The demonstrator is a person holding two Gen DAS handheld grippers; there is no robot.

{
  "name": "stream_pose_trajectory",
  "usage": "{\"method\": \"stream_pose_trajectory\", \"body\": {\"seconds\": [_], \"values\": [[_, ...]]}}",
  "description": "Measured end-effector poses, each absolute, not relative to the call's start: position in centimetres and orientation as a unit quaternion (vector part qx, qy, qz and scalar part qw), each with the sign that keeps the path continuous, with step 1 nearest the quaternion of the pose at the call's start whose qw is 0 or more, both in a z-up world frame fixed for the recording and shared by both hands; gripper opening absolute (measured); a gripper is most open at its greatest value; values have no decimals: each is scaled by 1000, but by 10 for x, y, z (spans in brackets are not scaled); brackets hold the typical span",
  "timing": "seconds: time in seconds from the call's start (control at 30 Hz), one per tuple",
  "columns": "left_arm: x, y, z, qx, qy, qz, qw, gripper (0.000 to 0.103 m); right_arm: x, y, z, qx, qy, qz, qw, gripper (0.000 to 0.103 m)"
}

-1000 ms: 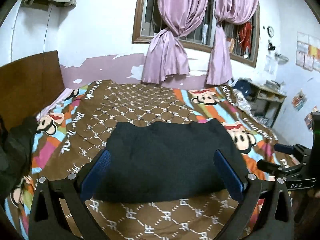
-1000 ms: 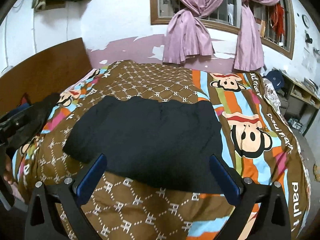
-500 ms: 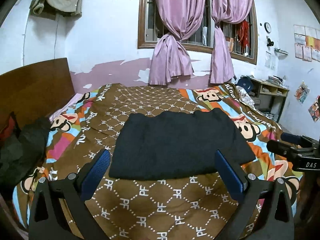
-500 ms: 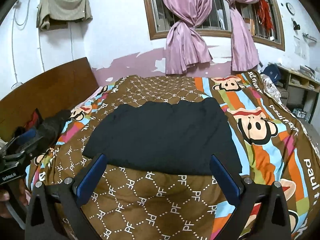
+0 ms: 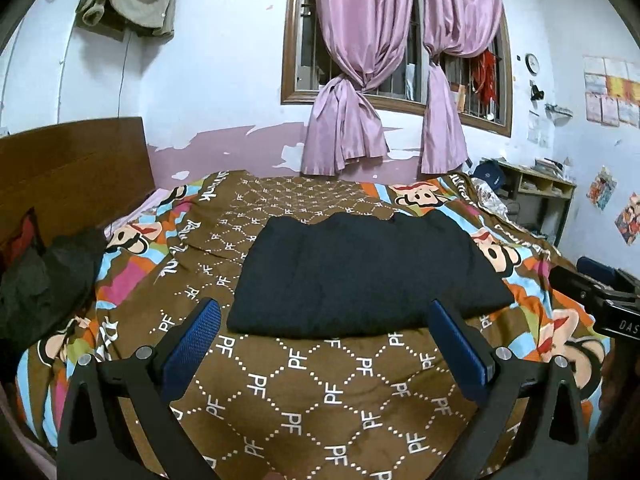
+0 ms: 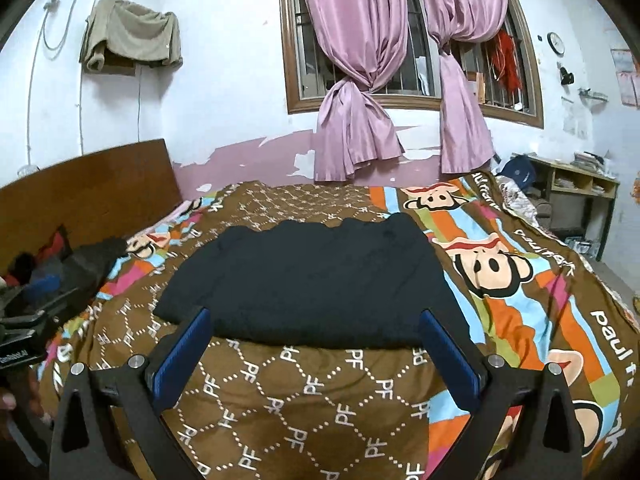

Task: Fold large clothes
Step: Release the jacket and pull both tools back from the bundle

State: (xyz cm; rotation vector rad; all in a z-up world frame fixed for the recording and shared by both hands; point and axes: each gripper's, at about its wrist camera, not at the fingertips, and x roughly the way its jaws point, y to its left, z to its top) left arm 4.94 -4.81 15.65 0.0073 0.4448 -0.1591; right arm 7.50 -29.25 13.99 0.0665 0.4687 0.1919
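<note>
A dark navy garment (image 5: 364,276) lies flat in the middle of the bed (image 5: 320,392), on a brown patterned bedspread (image 6: 300,396) with cartoon monkey faces. It already reads as a compact folded rectangle with a thick near edge, so the folding step appears finished, or close to it, and the step in hand looks like a pause between folds or between garments.

The left hand-held gripper (image 5: 326,344) hangs above the near part of the bed with its blue pads (image 5: 196,336) spread wide and nothing between them. The right hand-held gripper (image 6: 314,354) is the same: jaws spread, empty, short of the garment's near edge. Neither touches the cloth.

If another fold is wanted, the next move calls for each gripper to come down on a near corner, pinch through all the layers, and carry that edge toward the far side together. Otherwise the likely next thing is the heap of dark clothes (image 5: 44,284) by the wooden headboard (image 5: 76,172) on the left.
</note>
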Motion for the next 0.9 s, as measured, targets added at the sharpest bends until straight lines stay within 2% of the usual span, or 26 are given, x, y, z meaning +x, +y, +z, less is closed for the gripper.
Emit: {"method": "stream_pose_trajectory", "body": {"seconds": [0.47,0.67,0.9], "values": [[25,-68,122,48,186,-94,977,101,54,-282,111,10,233,102,967,103],[35,-54,98,-6,220,-80,972,101,56,-278,100,-2,232,103,967,103],[48,-49,85,-3,235,-68,970,101,68,-282,82,2,251,91,964,103]]}}
